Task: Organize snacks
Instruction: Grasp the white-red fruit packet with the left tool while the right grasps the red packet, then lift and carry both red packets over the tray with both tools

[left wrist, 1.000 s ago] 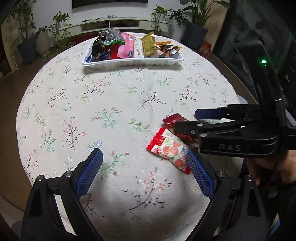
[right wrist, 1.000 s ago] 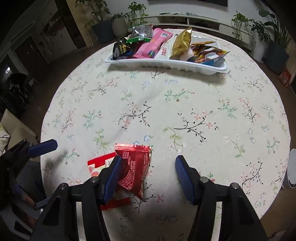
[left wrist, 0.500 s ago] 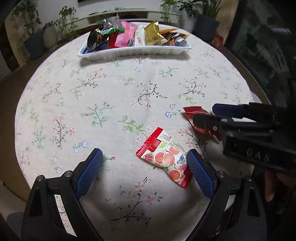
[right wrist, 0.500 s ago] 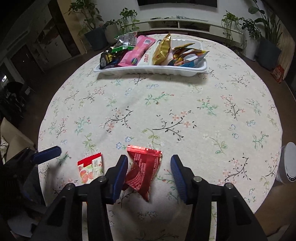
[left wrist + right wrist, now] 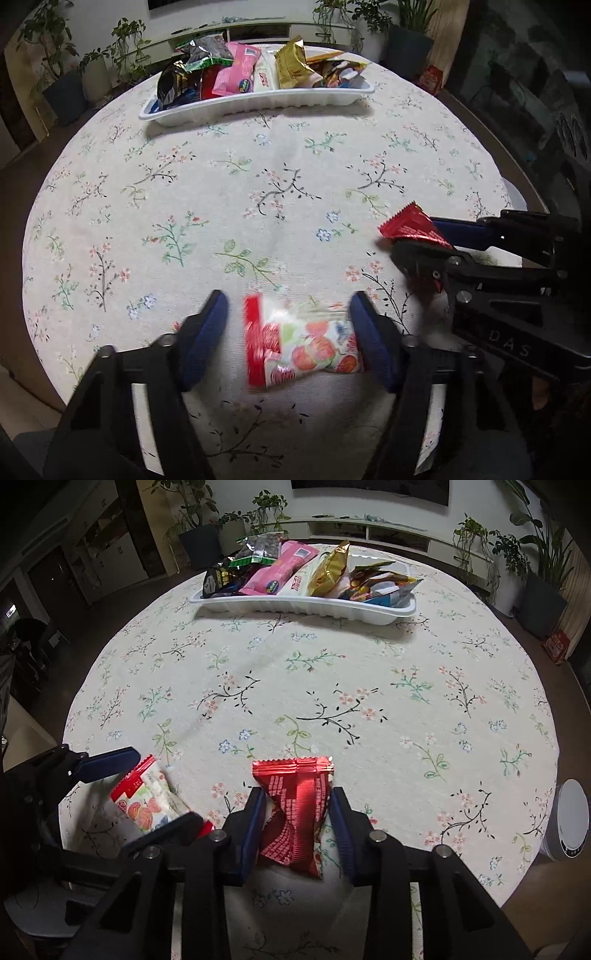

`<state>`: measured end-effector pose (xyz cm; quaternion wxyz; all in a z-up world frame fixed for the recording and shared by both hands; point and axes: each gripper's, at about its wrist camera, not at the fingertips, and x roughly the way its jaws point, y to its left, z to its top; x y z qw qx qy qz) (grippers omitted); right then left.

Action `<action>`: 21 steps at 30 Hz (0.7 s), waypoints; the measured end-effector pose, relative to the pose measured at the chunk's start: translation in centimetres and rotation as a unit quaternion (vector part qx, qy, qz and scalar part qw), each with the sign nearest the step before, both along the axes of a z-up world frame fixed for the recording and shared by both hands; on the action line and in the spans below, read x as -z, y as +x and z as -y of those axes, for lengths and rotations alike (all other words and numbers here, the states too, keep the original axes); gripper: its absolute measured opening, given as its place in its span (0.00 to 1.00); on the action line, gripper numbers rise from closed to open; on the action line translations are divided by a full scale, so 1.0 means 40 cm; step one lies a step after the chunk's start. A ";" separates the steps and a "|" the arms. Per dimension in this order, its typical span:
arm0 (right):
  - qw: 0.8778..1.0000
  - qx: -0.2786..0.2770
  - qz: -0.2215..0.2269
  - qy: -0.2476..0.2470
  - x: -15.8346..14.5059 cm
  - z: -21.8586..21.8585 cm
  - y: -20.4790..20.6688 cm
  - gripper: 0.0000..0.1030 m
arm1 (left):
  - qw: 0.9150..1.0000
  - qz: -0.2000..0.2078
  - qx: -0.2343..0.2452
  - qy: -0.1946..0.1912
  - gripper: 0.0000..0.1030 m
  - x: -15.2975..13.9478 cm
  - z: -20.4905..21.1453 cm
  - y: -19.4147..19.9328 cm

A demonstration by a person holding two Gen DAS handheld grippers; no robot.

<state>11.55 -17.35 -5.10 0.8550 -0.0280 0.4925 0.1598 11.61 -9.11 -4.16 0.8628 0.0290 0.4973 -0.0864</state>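
Note:
A white packet with a strawberry print and a red end (image 5: 299, 347) lies on the flowered tablecloth between the fingers of my left gripper (image 5: 288, 321), which stands half open around it; it also shows in the right wrist view (image 5: 147, 805). My right gripper (image 5: 297, 805) is shut on a red foil snack packet (image 5: 295, 805) and holds it near the table's front edge. The same packet (image 5: 410, 230) sticks out of the right gripper (image 5: 410, 251) in the left wrist view. A white tray (image 5: 258, 103) full of snack bags stands at the far side; it also shows in the right wrist view (image 5: 306, 603).
The round table (image 5: 369, 686) has a floral cloth. A white round object (image 5: 569, 819) sits past the table's right edge. Potted plants (image 5: 543, 554) and a low shelf (image 5: 369, 535) lie beyond the table.
My left gripper has moved forward over the strawberry packet and its fingers have narrowed around it. My right gripper has closed on the red packet and lifted it slightly.

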 end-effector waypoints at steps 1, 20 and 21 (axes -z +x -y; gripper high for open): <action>1.000 -0.001 0.001 0.000 0.000 0.002 0.000 0.35 | 1.000 -0.001 0.001 0.003 0.46 -0.004 -0.006 0.002; 0.999 -0.009 0.031 -0.029 -0.005 -0.008 -0.026 0.25 | 0.997 0.007 0.075 -0.016 0.22 -0.018 -0.063 -0.083; 0.999 -0.010 0.033 -0.031 -0.006 -0.010 -0.027 0.25 | 0.997 0.009 0.077 -0.018 0.20 -0.021 -0.064 -0.086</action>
